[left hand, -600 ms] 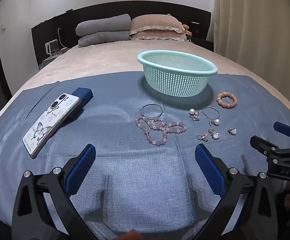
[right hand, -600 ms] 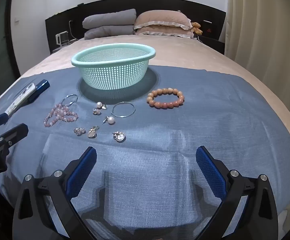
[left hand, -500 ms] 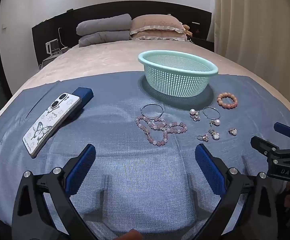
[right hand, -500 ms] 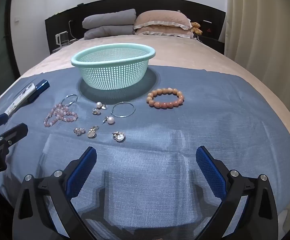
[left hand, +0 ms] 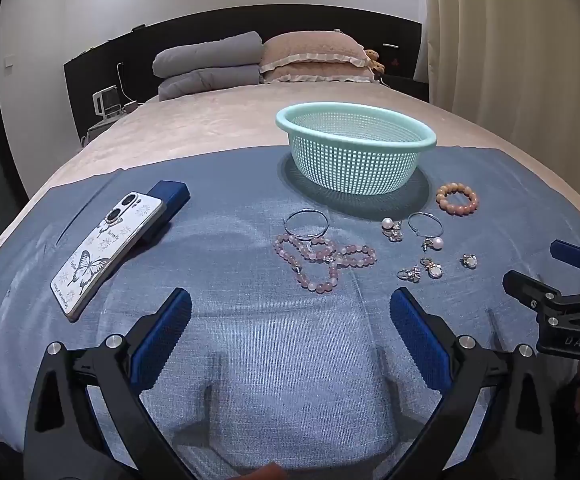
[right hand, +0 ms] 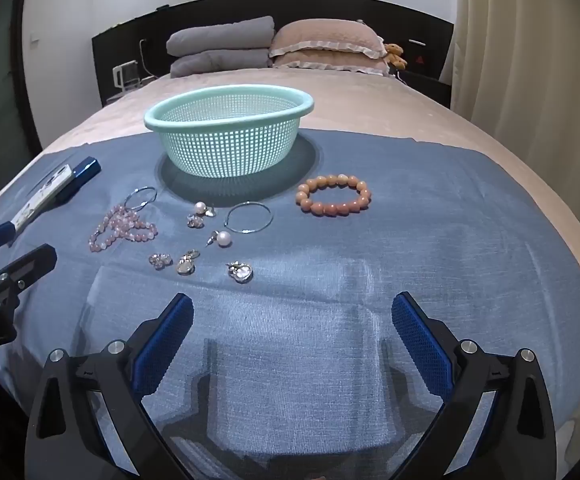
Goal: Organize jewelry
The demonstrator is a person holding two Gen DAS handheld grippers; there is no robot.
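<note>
1. One bed (right hand: 370, 92), far end carrying two grey pillows (right hand: 220, 46) and two pink pillows (right hand: 326, 46).
2. One blue cloth (right hand: 450, 240) spread over the near half.
3. One mint basket (right hand: 226, 144), far centre on the cloth.
4. One phone (left hand: 106, 248), left, leaning on one blue box (left hand: 170, 200).
5. Two beaded bracelets: orange bracelet (right hand: 332, 195) right of the basket, pink bracelet (right hand: 122, 228) left.
6. Two silver hoops (right hand: 249, 218), near the basket.
7. Seven small earrings (right hand: 240, 271), scattered nearest.
8. Left tongs (left hand: 290, 312) and right tongs (right hand: 292, 314): spread wide, gripping nothing, hovering near edge.
</note>
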